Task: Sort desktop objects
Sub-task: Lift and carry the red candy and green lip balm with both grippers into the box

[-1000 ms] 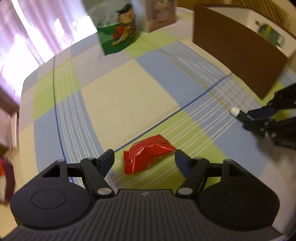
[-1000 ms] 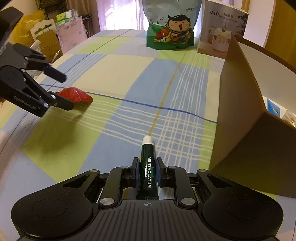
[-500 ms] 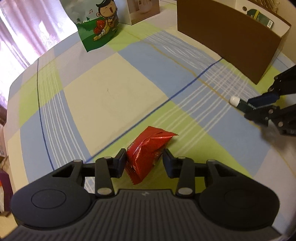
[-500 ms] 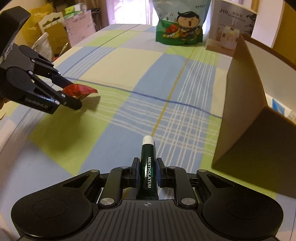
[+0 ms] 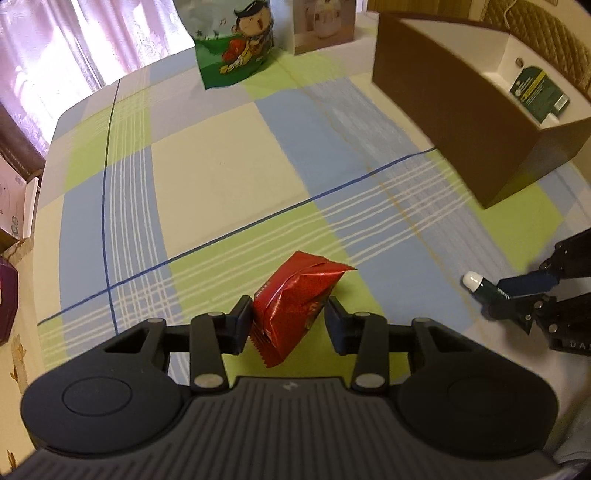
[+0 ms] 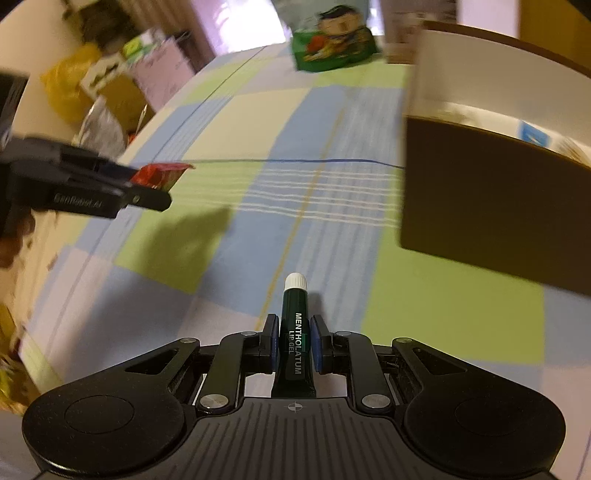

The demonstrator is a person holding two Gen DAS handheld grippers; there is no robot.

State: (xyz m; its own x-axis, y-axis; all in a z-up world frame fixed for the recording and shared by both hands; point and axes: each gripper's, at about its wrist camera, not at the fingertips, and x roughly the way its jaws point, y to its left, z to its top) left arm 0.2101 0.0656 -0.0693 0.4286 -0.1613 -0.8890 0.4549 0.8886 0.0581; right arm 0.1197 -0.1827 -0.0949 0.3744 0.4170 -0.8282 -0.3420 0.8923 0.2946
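My left gripper [image 5: 290, 317] is shut on a red foil snack packet [image 5: 295, 299] and holds it above the checked tablecloth; the packet also shows in the right wrist view [image 6: 159, 175], between the left gripper's fingers [image 6: 110, 184]. My right gripper [image 6: 293, 341] is shut on a dark green Mentholatum lip gel tube [image 6: 293, 332] with a white cap, lifted off the cloth. In the left wrist view the tube [image 5: 487, 288] and right gripper [image 5: 532, 299] sit at the right edge. A brown cardboard box [image 5: 461, 110] stands open at the right, also near in the right wrist view [image 6: 491, 206].
Inside the box lies a green card packet [image 5: 537, 94]. A green cartoon snack bag [image 5: 236, 48] and a white product box [image 5: 323, 22] stand at the table's far end. Cartons and bags [image 6: 110, 85] are stacked beyond the table's left edge.
My left gripper closed on the red packet and lifted it off the cloth. My right gripper rose with the tube and moved toward the brown box.
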